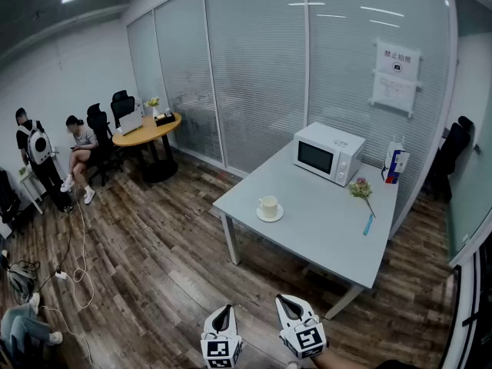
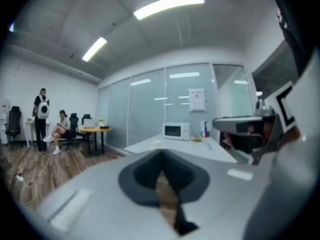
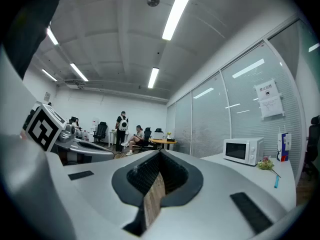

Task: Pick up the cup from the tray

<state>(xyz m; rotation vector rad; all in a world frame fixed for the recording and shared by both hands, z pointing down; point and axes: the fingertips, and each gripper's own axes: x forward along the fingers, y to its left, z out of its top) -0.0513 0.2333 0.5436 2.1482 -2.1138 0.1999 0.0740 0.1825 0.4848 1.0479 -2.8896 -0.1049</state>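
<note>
A white cup [image 1: 268, 205] stands on a small white saucer [image 1: 270, 217] near the left edge of the grey table [image 1: 323, 229]. Both grippers are low at the bottom of the head view, over the wooden floor and well short of the table. My left gripper [image 1: 224, 311] has its jaws together with nothing between them, and so does my right gripper [image 1: 290, 301]. The left gripper view looks past the shut left gripper [image 2: 161, 155] to the cup [image 2: 156, 144], small and far off. In the right gripper view the right gripper [image 3: 160, 154] is shut and the cup is hidden.
On the table stand a white microwave [image 1: 328, 153], a blue carton [image 1: 395, 165], a flower [image 1: 362, 189] and a blue pen [image 1: 369, 224]. A glass wall runs behind it. At the far left are a round wooden table [image 1: 146, 130], office chairs, two people and floor cables [image 1: 73, 271].
</note>
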